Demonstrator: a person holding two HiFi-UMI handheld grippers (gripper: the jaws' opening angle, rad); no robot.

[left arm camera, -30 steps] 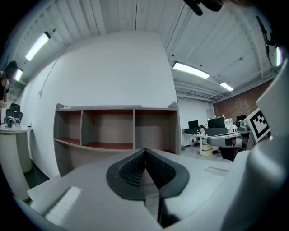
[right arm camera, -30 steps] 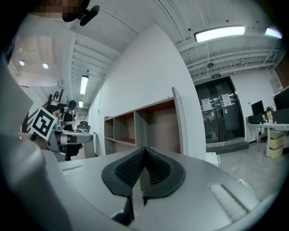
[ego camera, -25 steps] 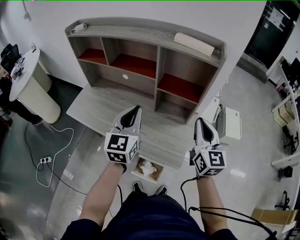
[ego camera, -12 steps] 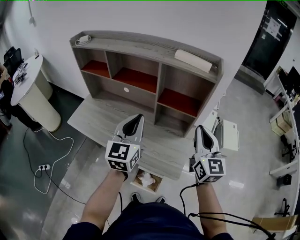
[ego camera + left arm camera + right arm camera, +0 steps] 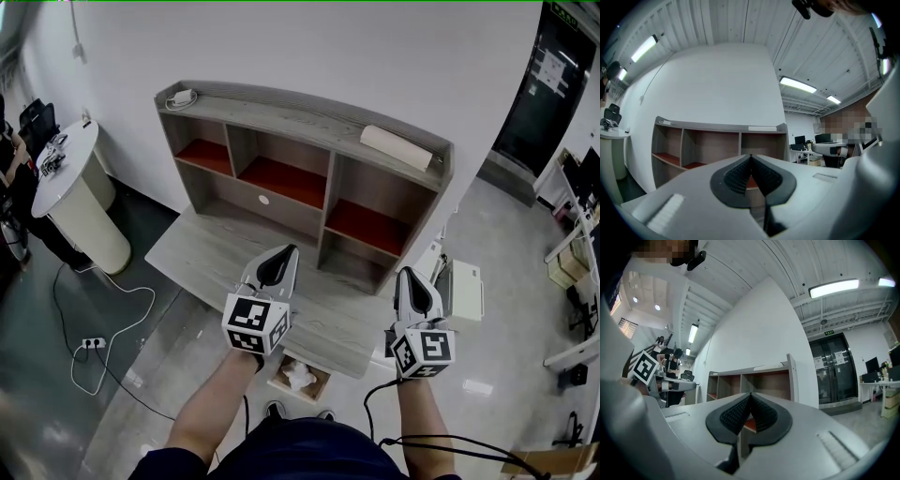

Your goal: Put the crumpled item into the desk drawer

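A white crumpled item (image 5: pixel 298 375) lies inside a small open wooden drawer (image 5: pixel 322 387) that sticks out under the front edge of the grey desk (image 5: pixel 202 258). My left gripper (image 5: pixel 284 255) hovers over the desk front, just above and behind the drawer, shut with nothing between its fingers. My right gripper (image 5: pixel 412 277) is held past the desk's right front corner, also shut and empty. In the left gripper view the gripper (image 5: pixel 750 157) points at the hutch shelves (image 5: pixel 708 145). The right gripper view shows that gripper (image 5: pixel 750 395) with its pads pressed together.
A hutch (image 5: pixel 309 159) with red-lined cubbies stands on the desk, with a white roll (image 5: pixel 396 147) and a small white thing (image 5: pixel 181 97) on top. At left are a round white table (image 5: pixel 70 178) and a floor cable with a socket strip (image 5: pixel 92 343). A white box unit (image 5: pixel 464 289) stands right.
The view has drifted, so the desk, drawer and both grippers sit a little lower and further right in the picture. Both grippers stay shut and the item stays in the drawer.
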